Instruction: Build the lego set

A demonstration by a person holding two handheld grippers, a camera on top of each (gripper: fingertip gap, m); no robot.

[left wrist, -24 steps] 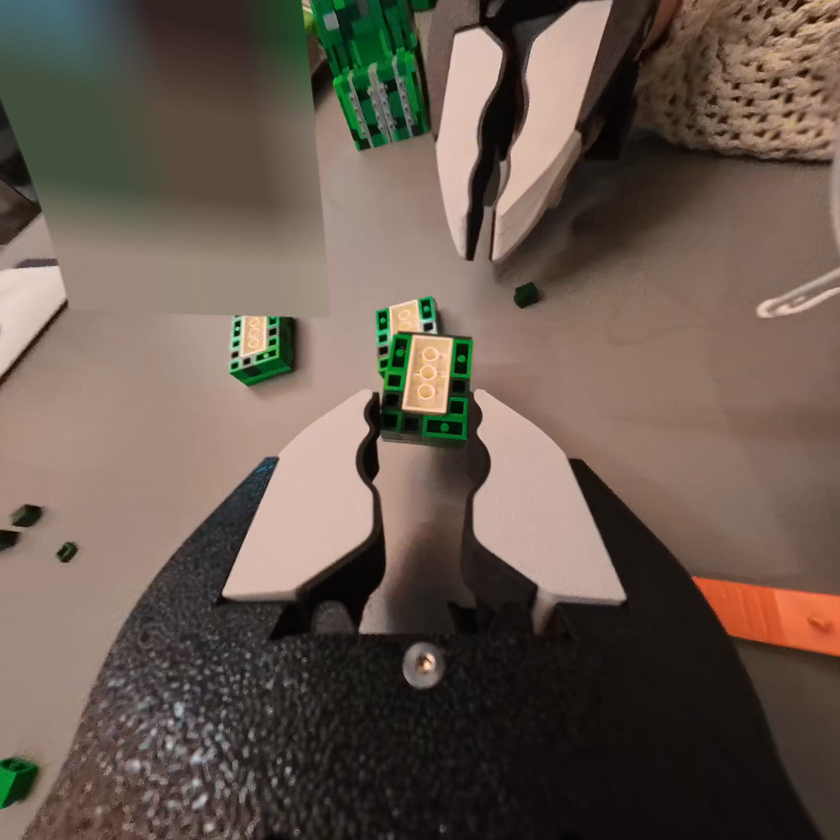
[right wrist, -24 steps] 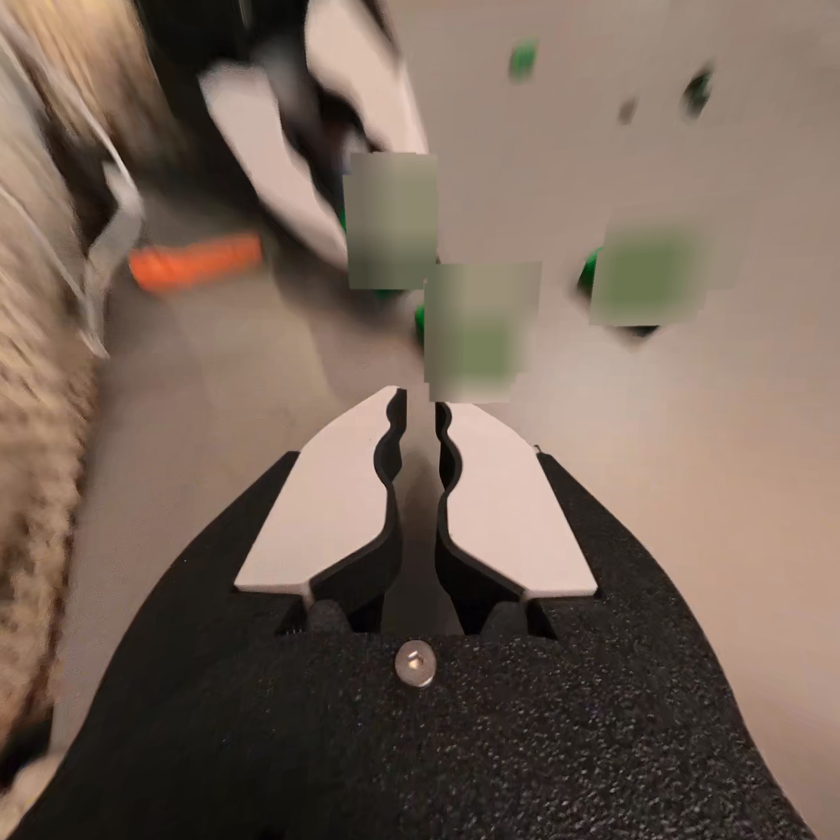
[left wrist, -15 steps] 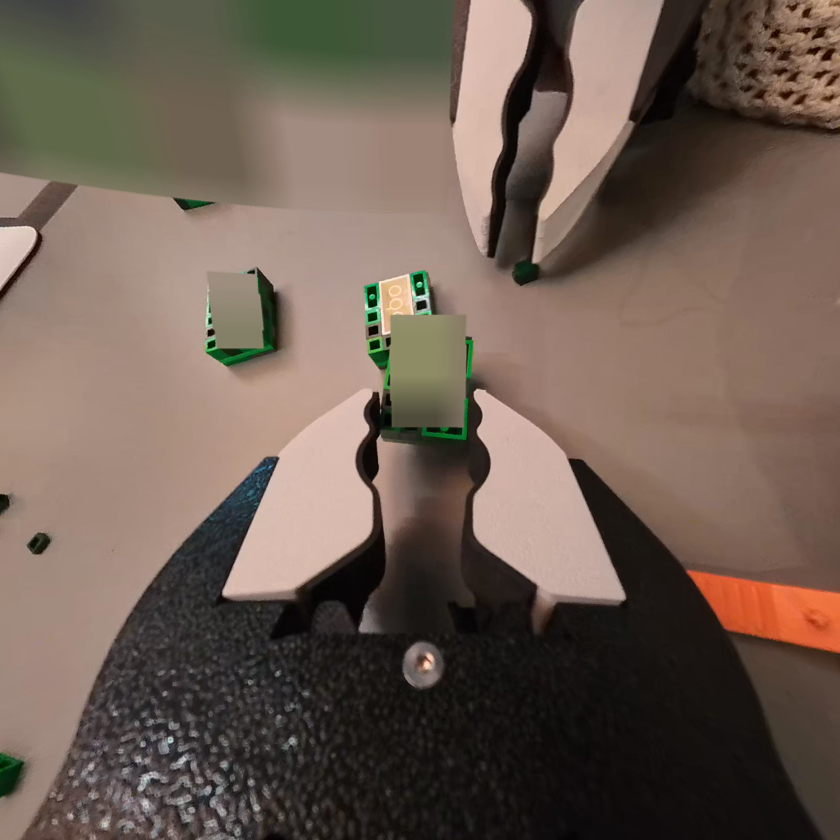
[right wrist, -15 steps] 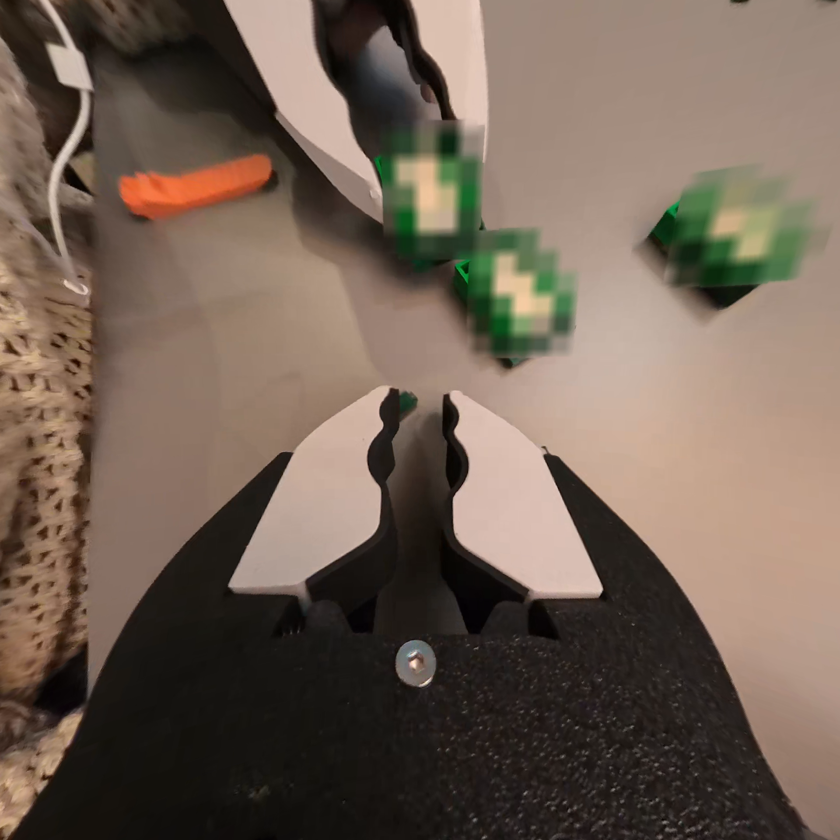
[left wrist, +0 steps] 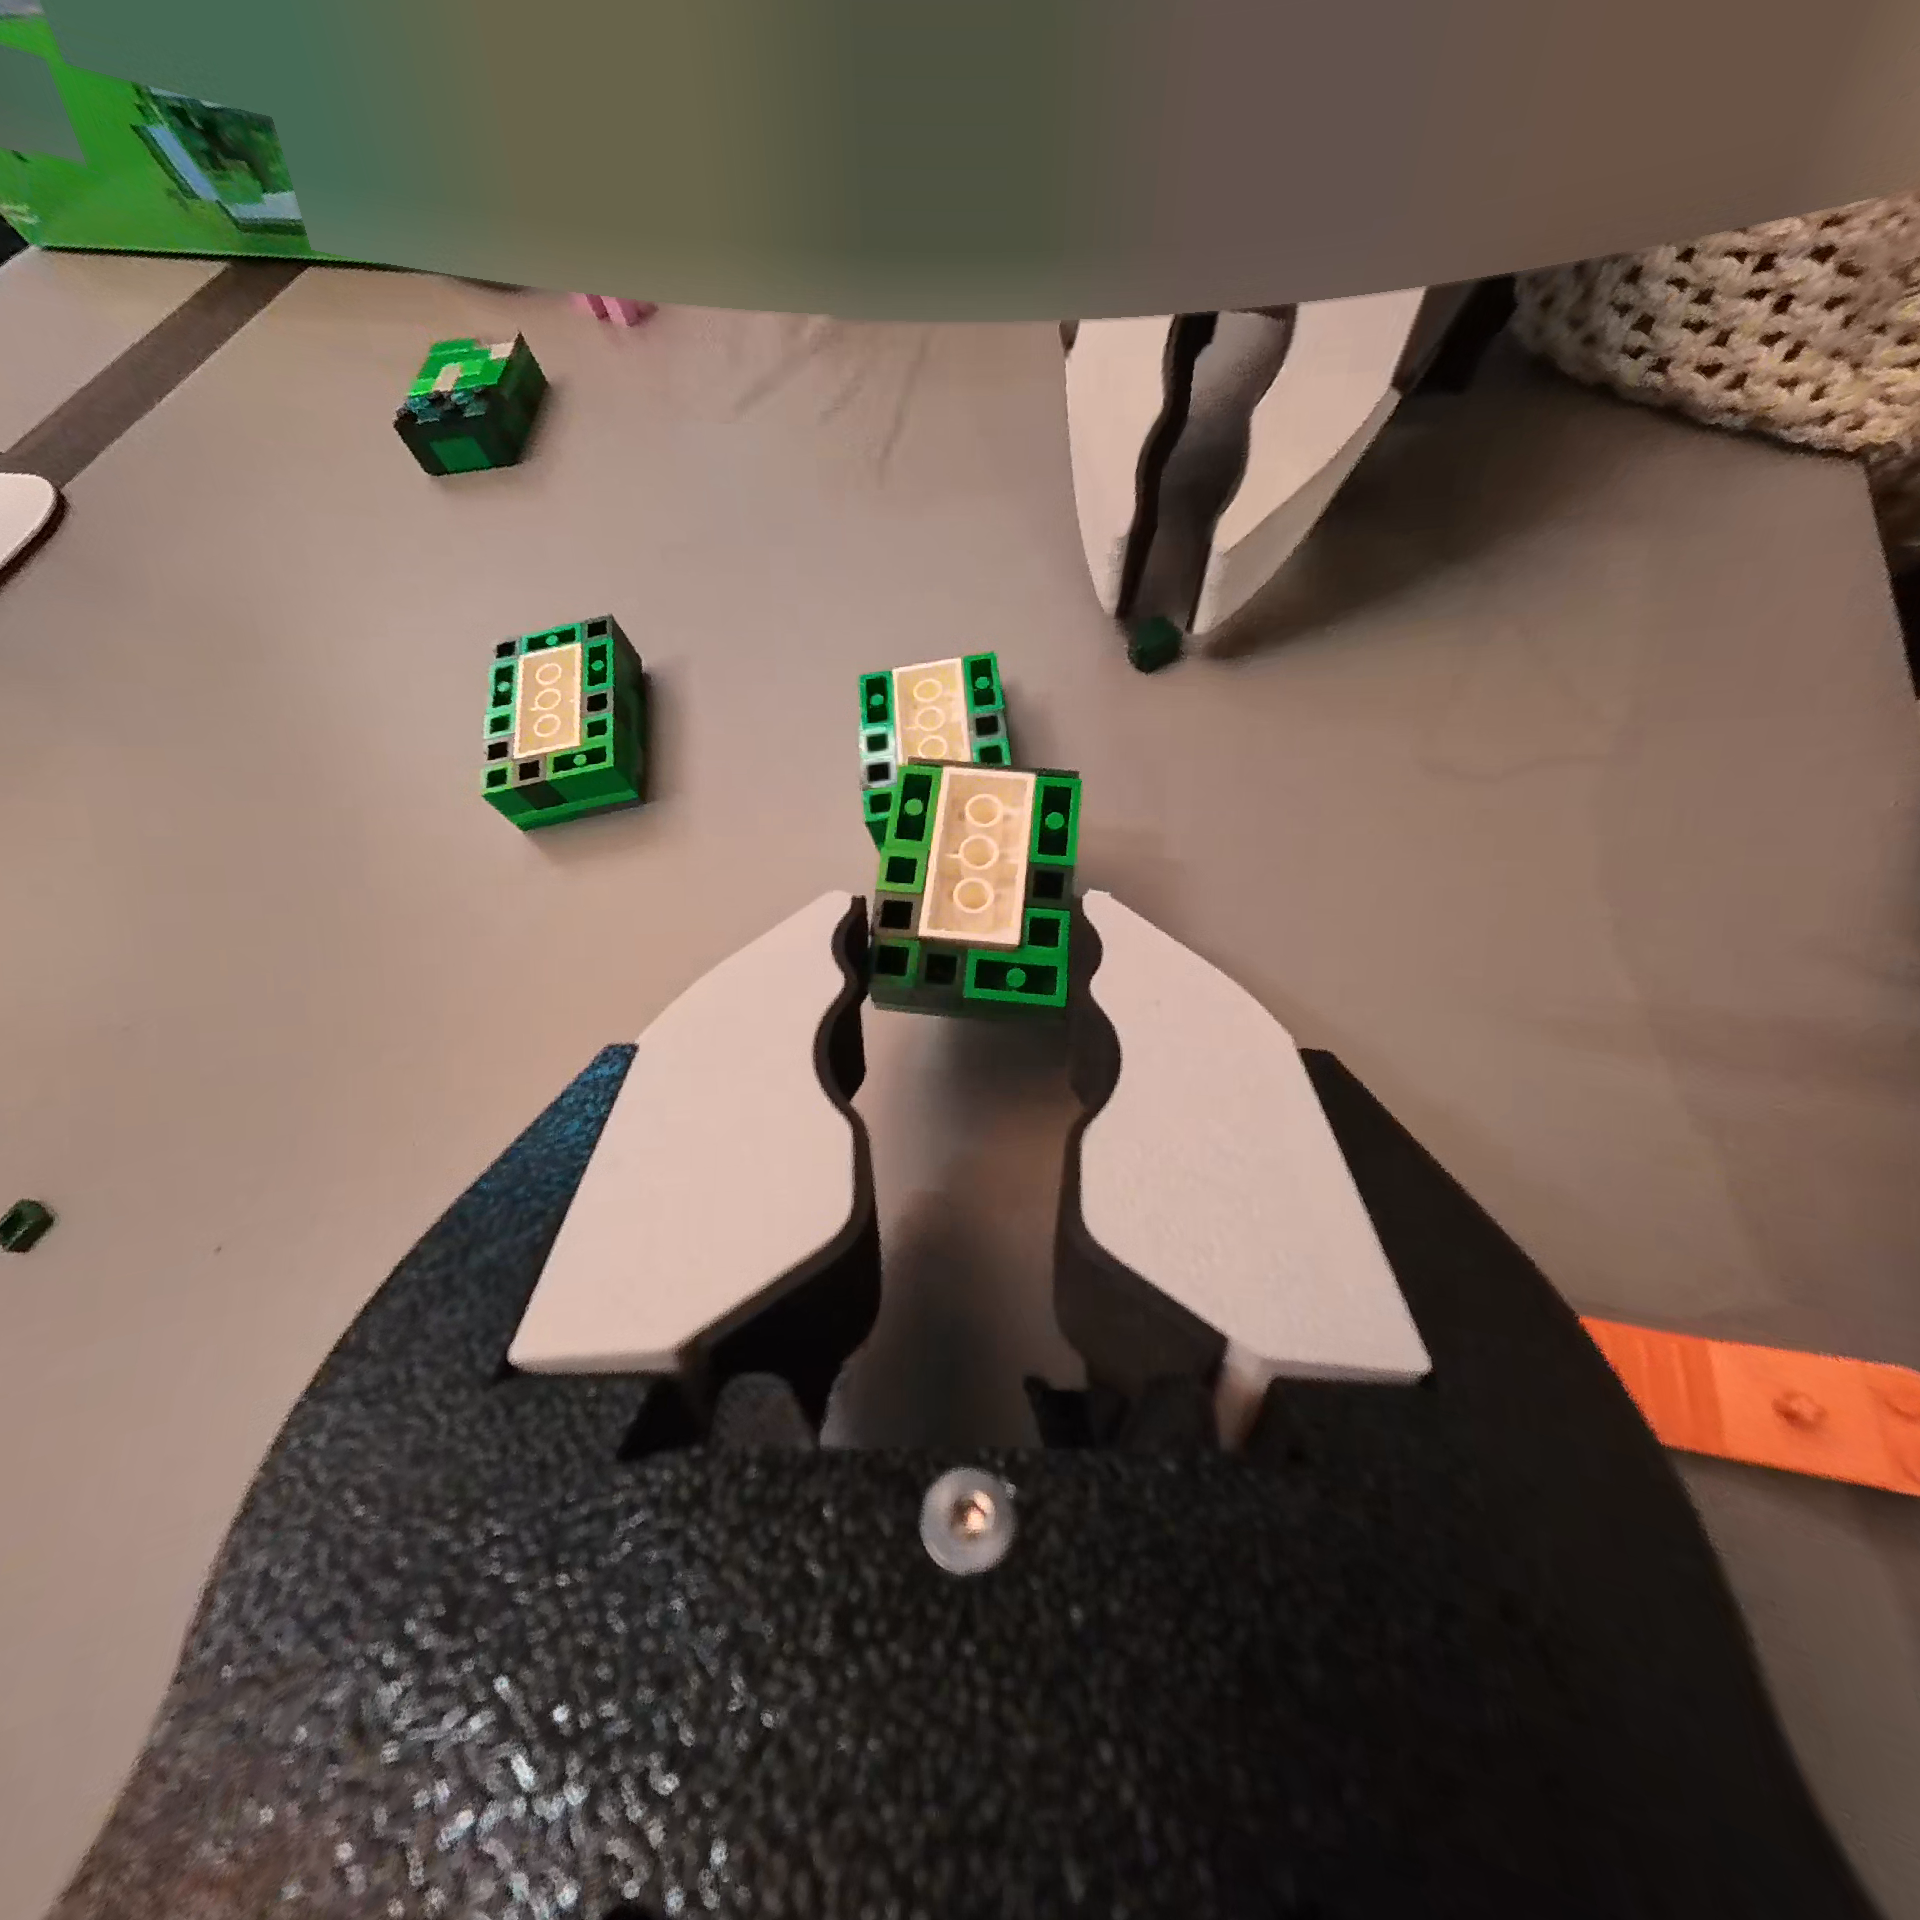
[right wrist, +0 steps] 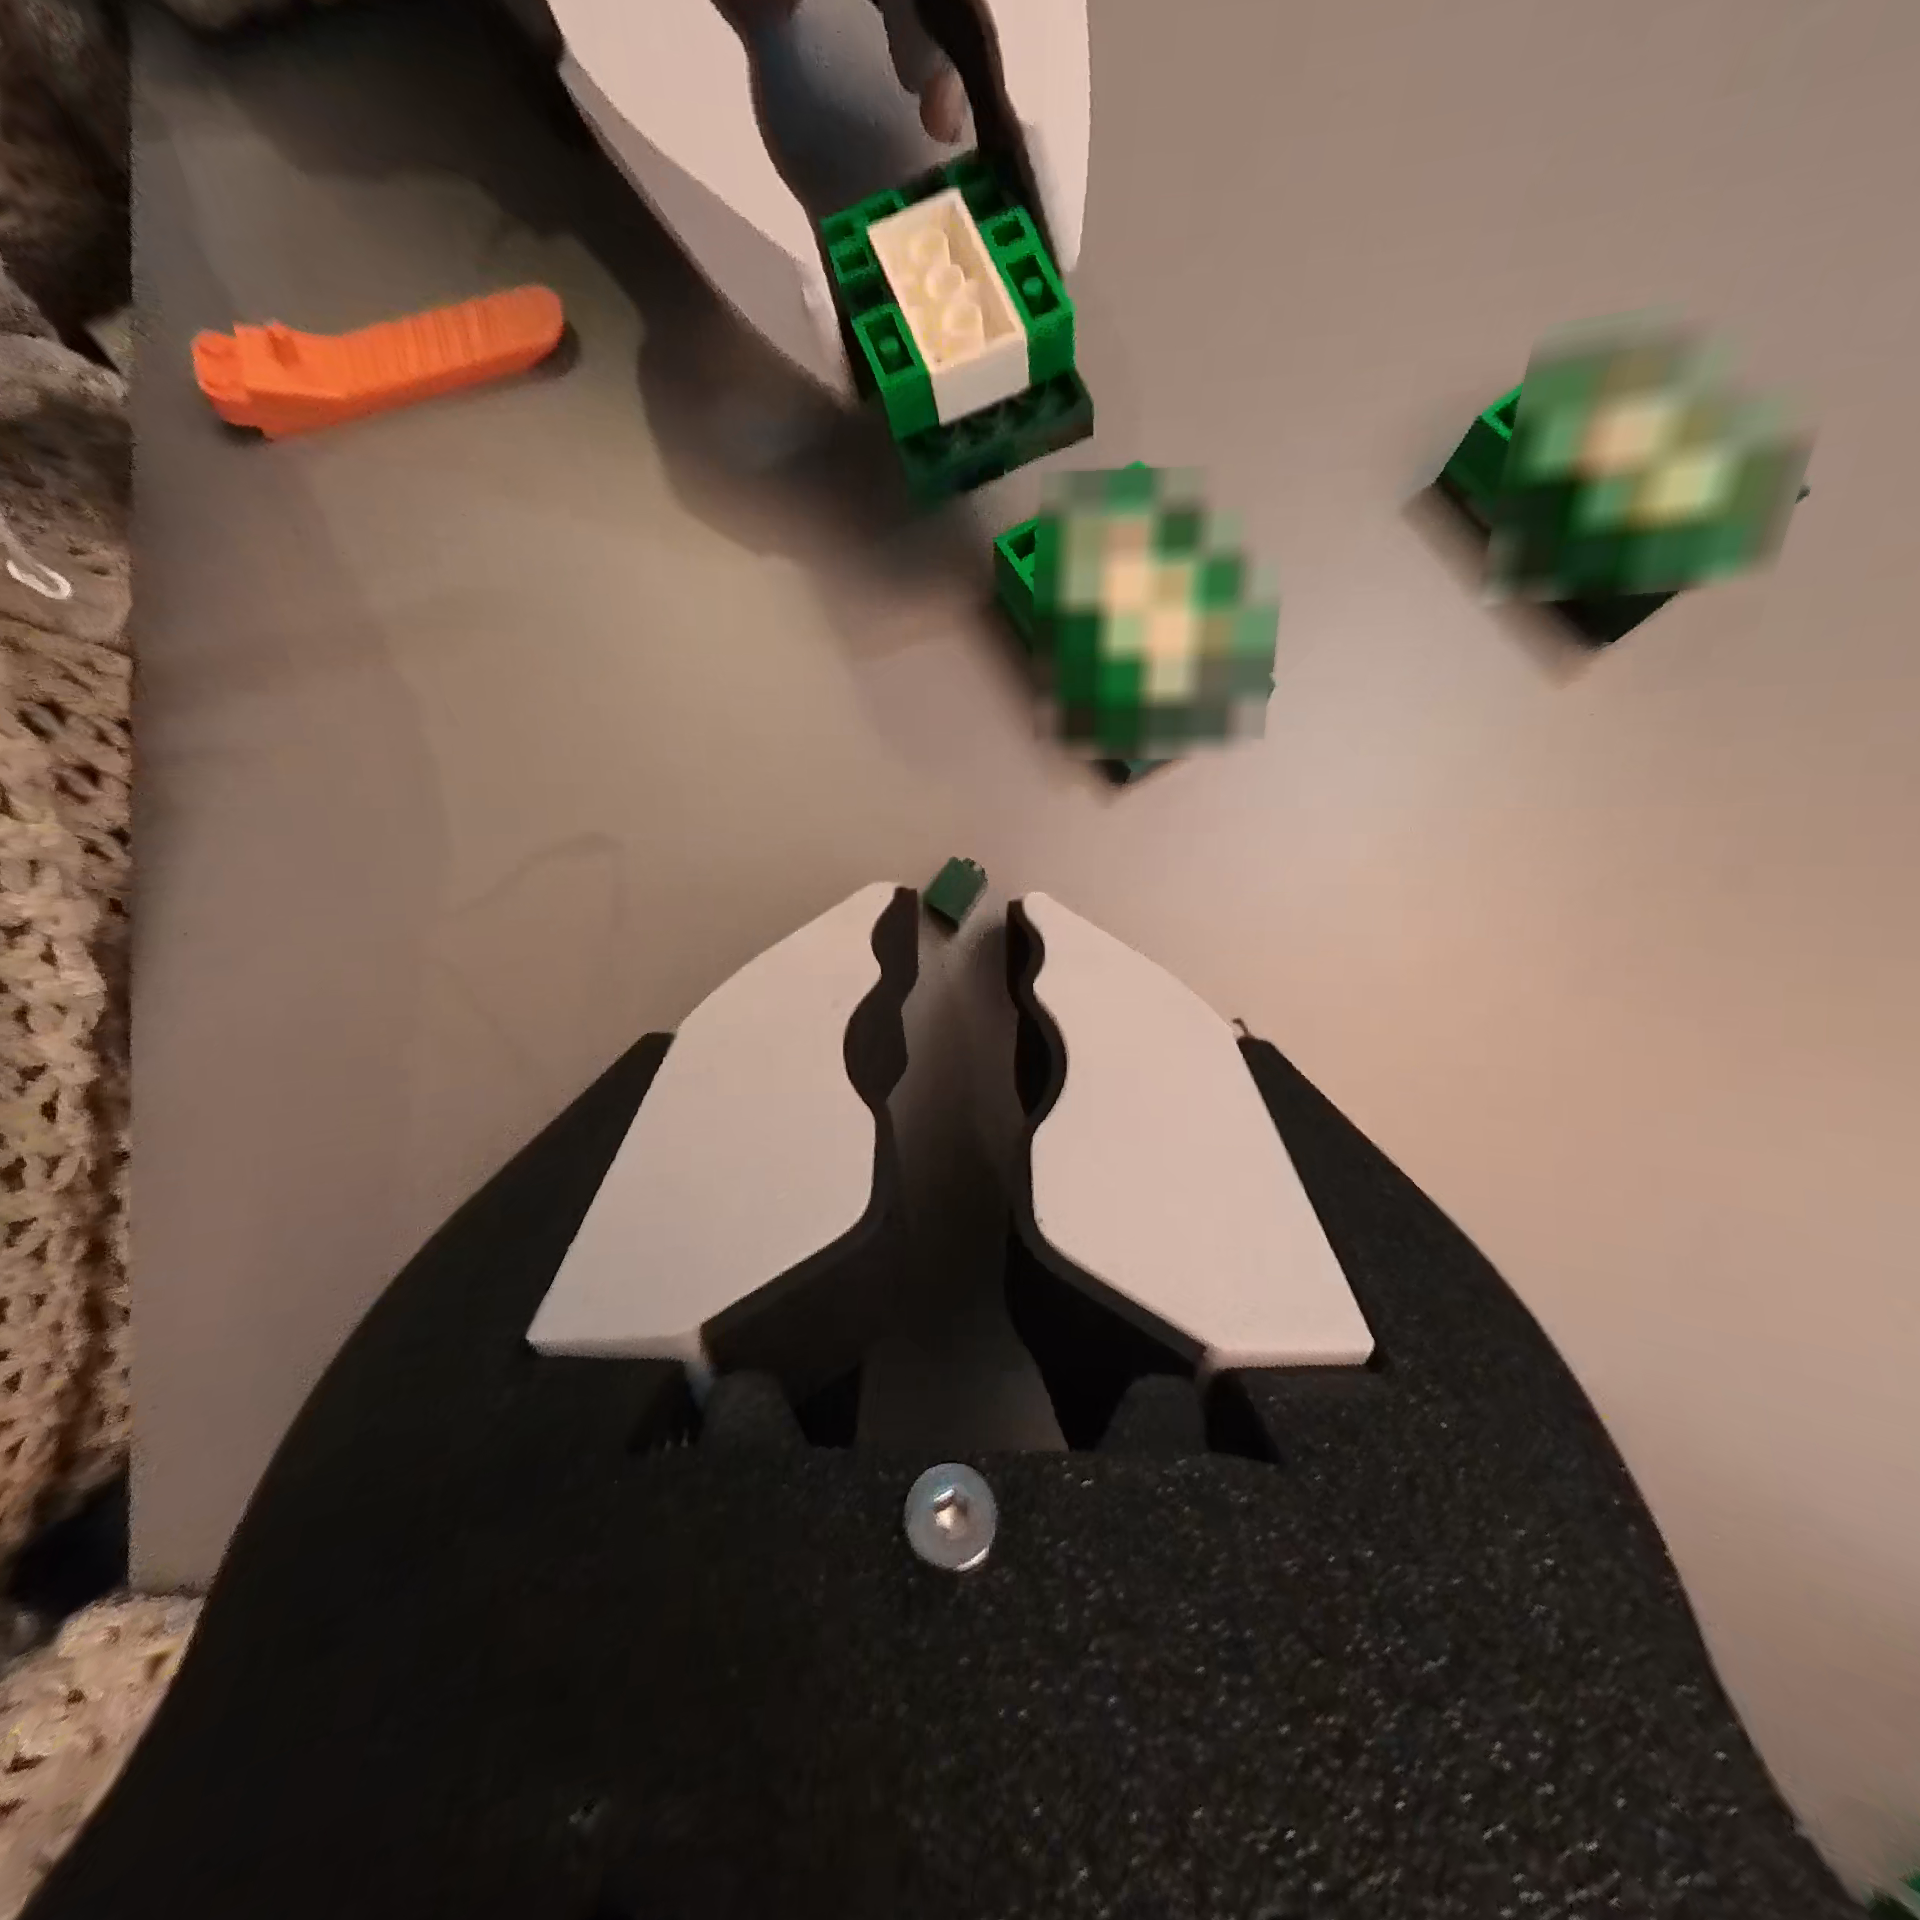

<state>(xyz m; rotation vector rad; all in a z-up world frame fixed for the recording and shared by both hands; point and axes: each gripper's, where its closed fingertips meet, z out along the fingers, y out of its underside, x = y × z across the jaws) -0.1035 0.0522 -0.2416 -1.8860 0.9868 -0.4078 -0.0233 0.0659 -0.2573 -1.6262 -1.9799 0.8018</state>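
My left gripper (left wrist: pixel 971 914) is shut on a green block with a white brick in its middle (left wrist: pixel 971 883), held a little above the grey table (left wrist: pixel 1455 935). The right wrist view shows the same block (right wrist: pixel 956 312) at the top. My right gripper (right wrist: pixel 961 909) points down at the table with its jaws a narrow gap apart. A tiny dark green piece (right wrist: pixel 954 891) lies on the table at its fingertips, not clamped. The left wrist view shows the right gripper (left wrist: pixel 1164 613) with that piece (left wrist: pixel 1153 642) at its tips.
Two more green-and-white blocks (left wrist: pixel 561 722) (left wrist: pixel 935 712) lie on the table, and a darker green block (left wrist: pixel 473 405) farther back. An orange brick separator (right wrist: pixel 384 358) lies to the side. Knitted fabric (left wrist: pixel 1714 322) borders the table. A small loose piece (left wrist: pixel 23 1226) lies at the left. The gap from one gripper's tips to the other's is roughly 9 cm. The right gripper is farther from the orange brick separator (right wrist: pixel 384 358), some 15 cm, than the left, some 11 cm.
My right gripper has come down to the table and its tips now stand around the tiny dark green piece. My left gripper still holds its block.
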